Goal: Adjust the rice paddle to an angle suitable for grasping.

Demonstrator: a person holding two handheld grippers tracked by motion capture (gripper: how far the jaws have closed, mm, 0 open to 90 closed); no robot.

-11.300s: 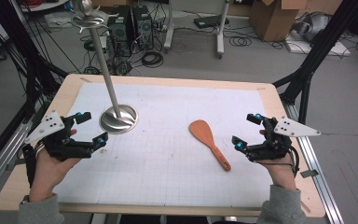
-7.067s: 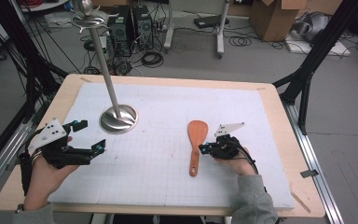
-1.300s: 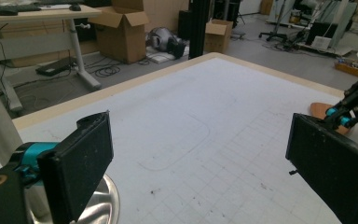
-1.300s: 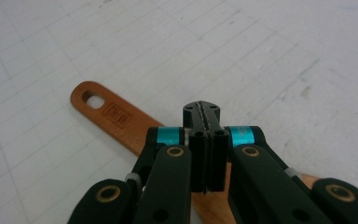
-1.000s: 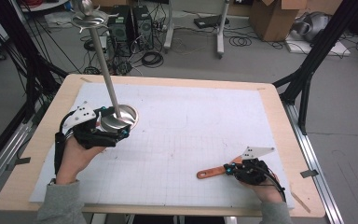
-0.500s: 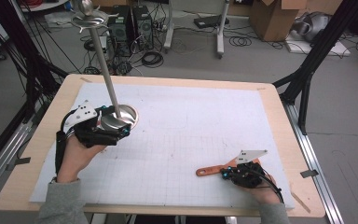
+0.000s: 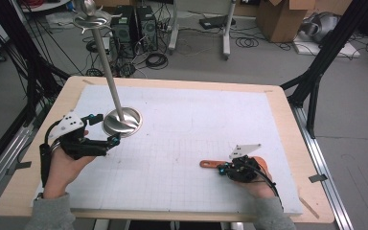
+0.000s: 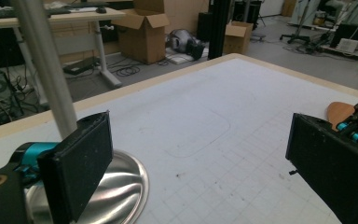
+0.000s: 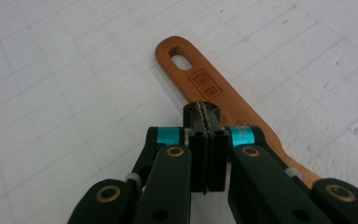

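A wooden spatula (image 7: 207, 164) lies flat on the white mat near the front right, handle pointing left. My right gripper (image 7: 223, 168) is shut, and its closed tips (image 9: 204, 112) rest on top of the spatula handle (image 9: 200, 79) with nothing between the pads. A metal stand with a round base (image 7: 122, 122) and a tall pole (image 7: 106, 67) is at the left. My left gripper (image 7: 106, 129) stands wide open beside that base, and its left pad (image 8: 77, 170) is just in front of the base (image 8: 126, 186).
The white gridded mat (image 7: 187, 124) covers most of the wooden table (image 7: 287, 120). Black frame posts (image 7: 326, 57) rise at the table's right and left. Boxes, cables and computers stand on the floor beyond the far edge.
My left gripper has drawn back to the left, a little off the stand's base. My right gripper has slid left along the spatula, which has shifted slightly away from the front edge.
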